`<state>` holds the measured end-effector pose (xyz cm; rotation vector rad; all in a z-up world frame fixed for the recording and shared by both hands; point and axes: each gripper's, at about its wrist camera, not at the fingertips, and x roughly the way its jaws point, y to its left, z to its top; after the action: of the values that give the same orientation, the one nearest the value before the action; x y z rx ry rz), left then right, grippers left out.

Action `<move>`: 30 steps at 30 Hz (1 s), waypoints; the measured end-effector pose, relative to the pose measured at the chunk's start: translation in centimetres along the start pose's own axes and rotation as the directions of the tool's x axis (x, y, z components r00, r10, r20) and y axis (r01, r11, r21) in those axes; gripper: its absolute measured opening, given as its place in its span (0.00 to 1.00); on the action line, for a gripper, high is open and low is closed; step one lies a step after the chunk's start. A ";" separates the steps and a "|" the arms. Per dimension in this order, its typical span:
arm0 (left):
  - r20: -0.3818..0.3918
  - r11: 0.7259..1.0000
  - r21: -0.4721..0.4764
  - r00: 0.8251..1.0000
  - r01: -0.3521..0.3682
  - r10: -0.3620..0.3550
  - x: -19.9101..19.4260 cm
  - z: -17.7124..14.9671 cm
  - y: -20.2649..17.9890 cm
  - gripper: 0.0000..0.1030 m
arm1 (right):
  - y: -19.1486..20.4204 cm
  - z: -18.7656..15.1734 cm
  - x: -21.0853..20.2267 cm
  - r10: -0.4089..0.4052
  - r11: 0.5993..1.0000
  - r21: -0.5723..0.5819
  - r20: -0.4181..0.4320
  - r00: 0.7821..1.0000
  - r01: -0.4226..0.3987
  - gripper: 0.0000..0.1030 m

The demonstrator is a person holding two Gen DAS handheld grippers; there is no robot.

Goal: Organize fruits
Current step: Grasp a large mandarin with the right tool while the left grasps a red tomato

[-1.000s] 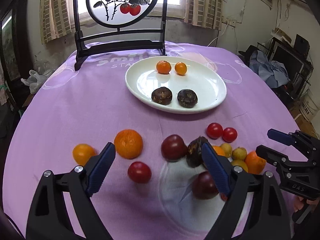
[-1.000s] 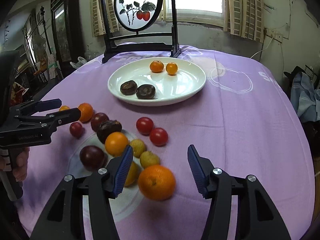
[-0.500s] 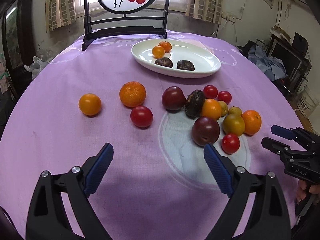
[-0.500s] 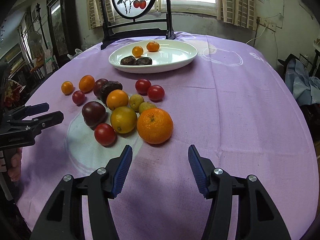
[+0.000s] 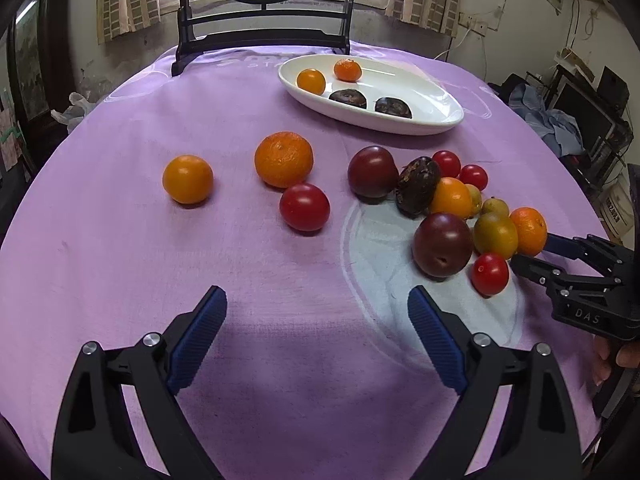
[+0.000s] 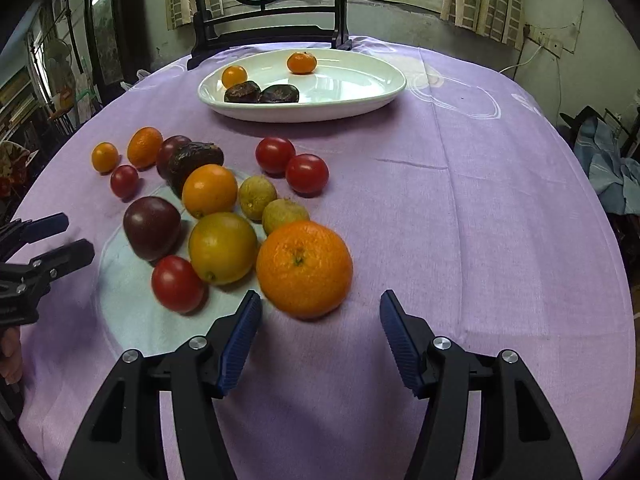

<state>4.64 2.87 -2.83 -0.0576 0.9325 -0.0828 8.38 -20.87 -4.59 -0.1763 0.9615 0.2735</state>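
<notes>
Both grippers have drawn back toward the near edge of the table since a second ago, when the left gripper [image 5: 318, 334] hung right over the loose fruit and the right gripper [image 6: 320, 334] had the big orange [image 6: 304, 268] almost between its fingers; the plate [image 6: 372, 94] now sits farther off in both views. Each tool is spread wide with nothing between its blue pads, the left one over bare purple cloth [image 5: 120, 260], the right one just short of the big orange.

The white plate, at the far side of the table before a dark wooden screen stand [image 5: 264, 36], holds four pieces: two small orange fruits [image 5: 311, 81] toward its far-left part and two dark wrinkled fruits [image 5: 348, 99] side by side nearer its front rim (in the right wrist view these two look to be touching).

Everything else lies on the cloth, nearer than the plate. Just in front of it are two red tomatoes [image 6: 307, 173] together. Nearer still is a tight cluster: a dark wrinkled fruit [image 6: 194, 160], two purple plums [image 6: 151, 227], an orange fruit [image 6: 209, 190], two small yellow-green fruits [image 6: 257, 197], a larger yellow-green one [image 6: 222, 248], a red tomato [image 6: 176, 284] and the big orange. Left of the cluster, well apart from the plate, lie a mandarin [image 5: 284, 159], a small tomato [image 5: 305, 207] and a small orange fruit [image 5: 187, 179].
</notes>
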 end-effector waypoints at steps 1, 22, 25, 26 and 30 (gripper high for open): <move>-0.001 1.000 0.000 1.000 0.000 0.000 0.0 0.1 0.0 0.87 | 0.0 0.2 0.1 0.003 1.000 0.001 0.003 1.000 -0.003 0.57; -0.061 0.997 0.007 0.995 -0.082 0.082 4.2 3.7 -0.1 0.68 | -0.6 -1.3 -3.2 0.119 0.993 0.006 0.105 0.987 -0.121 0.43; -0.053 0.995 0.030 0.994 -0.090 0.092 4.7 4.3 -0.3 0.58 | -0.6 -1.2 -3.2 0.128 0.992 0.004 0.104 0.986 -0.129 0.43; -0.048 0.996 0.026 0.995 -0.089 0.091 4.8 4.5 -0.3 0.54 | -0.5 -1.2 -3.1 0.130 0.991 0.002 0.102 0.986 -0.131 0.43; -0.037 0.996 0.027 0.996 -0.082 0.083 4.9 4.9 -0.1 0.30 | -0.4 -1.3 -3.0 0.130 0.991 0.001 0.096 0.987 -0.131 0.43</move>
<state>11.47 2.41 -3.79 0.0060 0.9708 -0.0190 5.89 -22.03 -2.84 -0.0932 0.8798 0.3957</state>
